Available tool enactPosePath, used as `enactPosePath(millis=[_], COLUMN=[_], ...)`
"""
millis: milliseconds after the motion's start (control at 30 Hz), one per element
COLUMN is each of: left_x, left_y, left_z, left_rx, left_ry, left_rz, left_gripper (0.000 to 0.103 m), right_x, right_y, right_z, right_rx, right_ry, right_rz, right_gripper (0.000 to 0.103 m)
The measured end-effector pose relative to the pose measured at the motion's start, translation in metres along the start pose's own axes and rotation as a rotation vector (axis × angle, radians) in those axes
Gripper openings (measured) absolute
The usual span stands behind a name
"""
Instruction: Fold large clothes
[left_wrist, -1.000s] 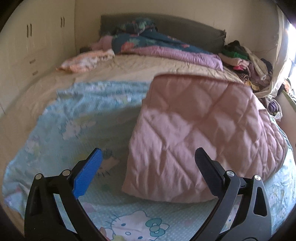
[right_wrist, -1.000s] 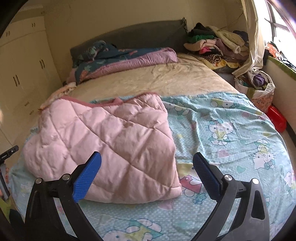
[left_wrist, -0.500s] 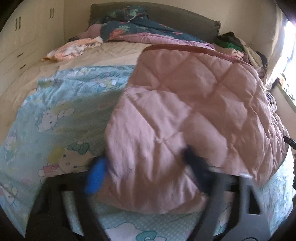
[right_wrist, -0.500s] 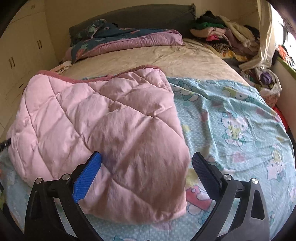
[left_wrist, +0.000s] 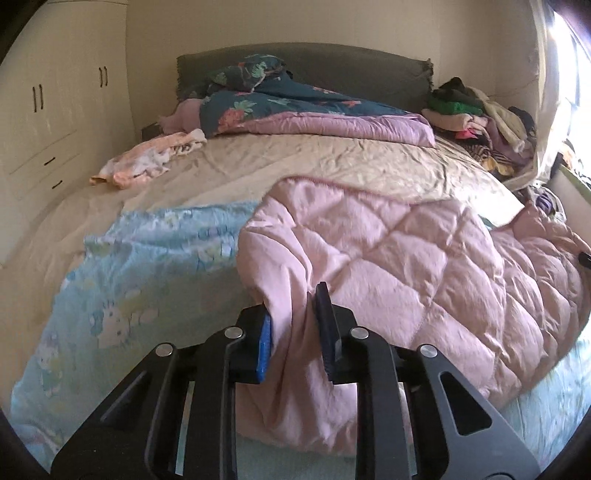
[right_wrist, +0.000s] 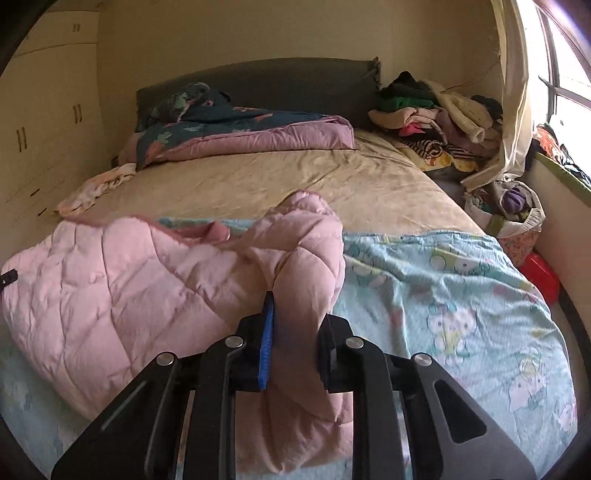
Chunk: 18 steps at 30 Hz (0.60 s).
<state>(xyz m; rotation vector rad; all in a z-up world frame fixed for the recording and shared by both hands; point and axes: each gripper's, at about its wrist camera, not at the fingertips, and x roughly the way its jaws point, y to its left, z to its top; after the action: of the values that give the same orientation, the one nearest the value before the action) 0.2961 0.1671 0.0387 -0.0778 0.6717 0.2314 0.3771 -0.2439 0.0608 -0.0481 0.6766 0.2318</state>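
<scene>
While both my tongs pinch it, pink quilted blanket (left_wrist: 406, 266) lies bunched on the bed's blue cartoon sheet (right_wrist: 461, 295) | left tongs (left_wrist: 293, 325) clamped on its near left corner | right tongs (right_wrist: 295, 332) clamped on its near right corner

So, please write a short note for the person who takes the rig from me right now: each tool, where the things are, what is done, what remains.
Left tool: shut on the pink quilt, near-left corner, raised.
Right tool: shut on the same quilt, near-right corner, raised.
The quilt lies already doubled on the blue cartoon sheet, at the near end of the bed.
Done: earlier fold, both near corners gripped.
Left: probably carry both corners toward the far edge, lay them down, release, smooth. The clothes pile by the window is untouched.
</scene>
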Motion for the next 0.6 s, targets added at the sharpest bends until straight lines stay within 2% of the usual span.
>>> enactPosePath(millis=[167,333,600], left_x=[0.034,0.063,0.083], left_y=[-0.001,0.001,0.0], left_z=[0.007,0.0,-0.011], left_rx=[-0.009,-0.012,-0.003], left_ry=[0.042,0.093,0.128], left_rz=[0.044,0.087,0.111], left_gripper=[0.013,0.012,0.012], right_x=[0.041,0.073,0.106], right_y=[-0.007,-0.008,-0.012], right_z=[0.005,-0.002,-0.02], right_rx=[0.07,0.069,0.068], right_ry=[0.067,0.122,0.202], right_rz=[-0.038,-0.086,-0.103], right_gripper=[0.017,0.014,0.015])
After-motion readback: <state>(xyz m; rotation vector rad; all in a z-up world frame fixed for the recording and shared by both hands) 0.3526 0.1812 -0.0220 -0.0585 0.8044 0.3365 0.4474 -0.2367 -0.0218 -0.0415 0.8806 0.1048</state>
